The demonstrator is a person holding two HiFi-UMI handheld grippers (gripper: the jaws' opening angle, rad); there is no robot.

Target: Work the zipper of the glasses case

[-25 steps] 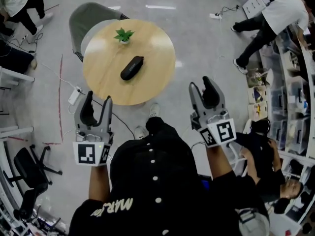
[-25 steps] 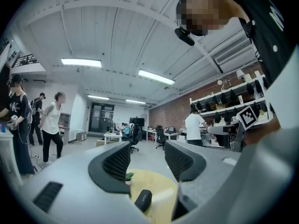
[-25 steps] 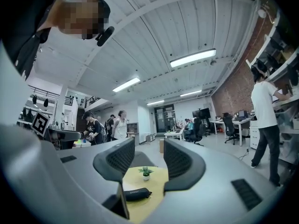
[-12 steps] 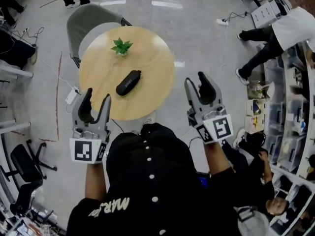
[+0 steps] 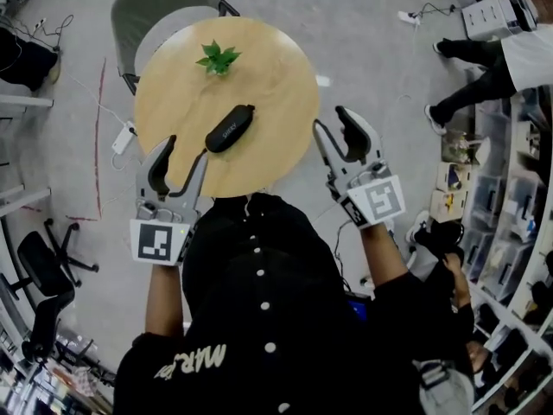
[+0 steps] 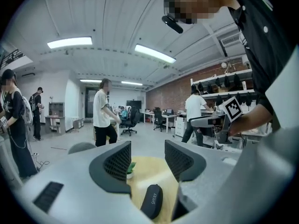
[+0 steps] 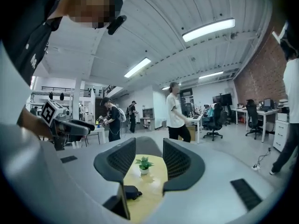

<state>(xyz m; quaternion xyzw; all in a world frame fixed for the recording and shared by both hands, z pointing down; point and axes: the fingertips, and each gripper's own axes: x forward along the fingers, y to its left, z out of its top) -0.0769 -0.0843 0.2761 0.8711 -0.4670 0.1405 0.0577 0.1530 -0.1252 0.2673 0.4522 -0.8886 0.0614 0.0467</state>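
— Left gripper (image 5: 184, 152), condition?
— Jaws stand wide apart and the pads are bare. From the head view it shows at the near left edge of the round wooden table (image 5: 276, 85), tips toward the far side. In the left gripper view, the left gripper (image 6: 147, 155) has nothing pressed between its pads.
— Location of the task item?
— Glasses case (image 5: 230, 129), black and oblong, lies flat and slanted near the middle of the table. It is just ahead of the left gripper's tips and slightly to their right, not touching them. In the left gripper view the glasses case (image 6: 152, 200) sits low in the gap between the jaws, beyond them.
— Right gripper?
— Right gripper (image 5: 333, 121) shows at the table's right rim, jaws wide. They have just been closing a little, with nothing between them. The case lies to its left, clearly apart. In the right gripper view the glasses case (image 7: 131, 192) shows at lower left, partly behind the left jaw.
— Other items on the surface?
— One small potted plant (image 5: 217, 59) on the far side, beyond the case. Zipper detail is too small to read.
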